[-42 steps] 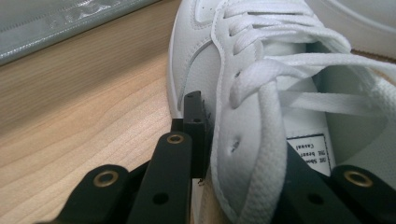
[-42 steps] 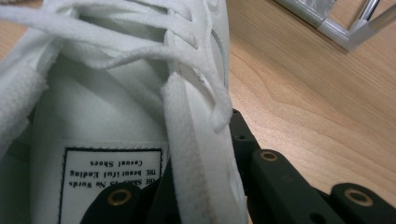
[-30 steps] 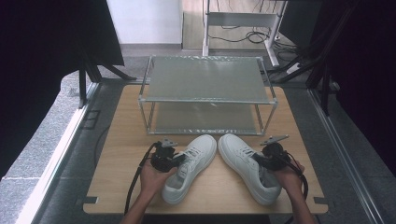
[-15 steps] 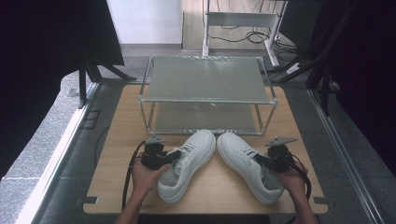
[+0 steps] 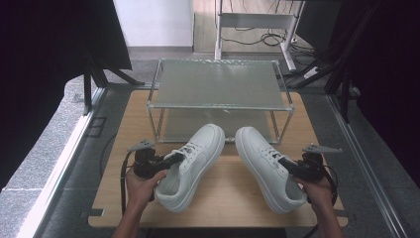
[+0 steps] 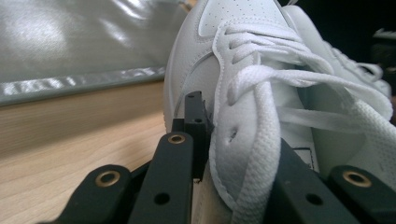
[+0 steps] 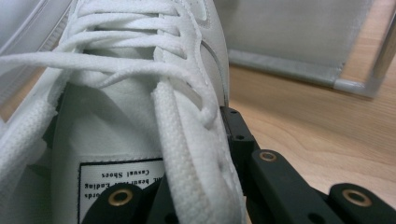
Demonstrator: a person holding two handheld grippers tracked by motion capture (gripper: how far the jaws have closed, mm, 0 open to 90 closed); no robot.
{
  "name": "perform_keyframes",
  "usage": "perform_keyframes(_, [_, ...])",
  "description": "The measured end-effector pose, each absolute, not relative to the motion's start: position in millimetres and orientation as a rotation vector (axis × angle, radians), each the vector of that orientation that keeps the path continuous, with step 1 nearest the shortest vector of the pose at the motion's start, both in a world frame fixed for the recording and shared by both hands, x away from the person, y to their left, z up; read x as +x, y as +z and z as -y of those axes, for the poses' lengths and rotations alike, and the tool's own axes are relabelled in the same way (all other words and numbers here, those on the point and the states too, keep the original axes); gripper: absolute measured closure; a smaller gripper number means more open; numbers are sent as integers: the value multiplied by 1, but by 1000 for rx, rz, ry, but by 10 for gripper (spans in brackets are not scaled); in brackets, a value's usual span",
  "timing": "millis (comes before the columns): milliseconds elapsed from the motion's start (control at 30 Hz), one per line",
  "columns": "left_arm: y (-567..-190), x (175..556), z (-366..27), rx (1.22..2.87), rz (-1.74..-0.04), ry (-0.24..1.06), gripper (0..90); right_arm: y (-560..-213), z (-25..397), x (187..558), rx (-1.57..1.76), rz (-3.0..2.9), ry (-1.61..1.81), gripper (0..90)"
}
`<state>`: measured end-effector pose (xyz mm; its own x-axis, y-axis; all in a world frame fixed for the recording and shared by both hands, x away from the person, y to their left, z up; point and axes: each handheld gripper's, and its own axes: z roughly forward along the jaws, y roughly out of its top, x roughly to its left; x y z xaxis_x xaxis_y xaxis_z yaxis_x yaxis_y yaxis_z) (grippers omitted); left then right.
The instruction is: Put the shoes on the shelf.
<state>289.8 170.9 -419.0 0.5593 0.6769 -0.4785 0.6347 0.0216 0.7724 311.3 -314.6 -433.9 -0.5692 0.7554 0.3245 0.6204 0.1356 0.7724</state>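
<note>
A wooden table (image 5: 233,198) carries a two-level rack (image 5: 218,84) with frosted glass shelves in a metal frame, placed at the far half. In front of the rack two white sneakers are seen, toes pointed toward the lower shelf and heels toward the person.

The left shoe (image 5: 190,166) lies at an angle, its toe just beside the front edge of the rack; the right shoe (image 5: 267,166) lies near it, toes close and heels well apart. Both are probably light, with a stiff rubber sole and a softer upper of smooth leather-like material, which can be a little slippery. The laces (image 6: 261,79) are loose and soft, so they are judged a poor place for holding.

The left tool (image 5: 174,159) is clamped on the outer side wall of the left shoe at the collar: in the left gripper view one jaw is pressed outside and the other is inside the opening. The right tool (image 5: 287,166) is closed in the same manner on the eyelet edge of the right shoe (image 7: 140,140). This doubled, stitched edge is judged a firm place to hold, though the shoe may hang and tilt when it is lifted.
</note>
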Motion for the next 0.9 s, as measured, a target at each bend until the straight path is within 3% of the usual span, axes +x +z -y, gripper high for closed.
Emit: perform_keyframes(900, [-400, 282, -181, 1593, -1038, 70, 825, -417, 319, 307, 1384, -2143, 1669, 863])
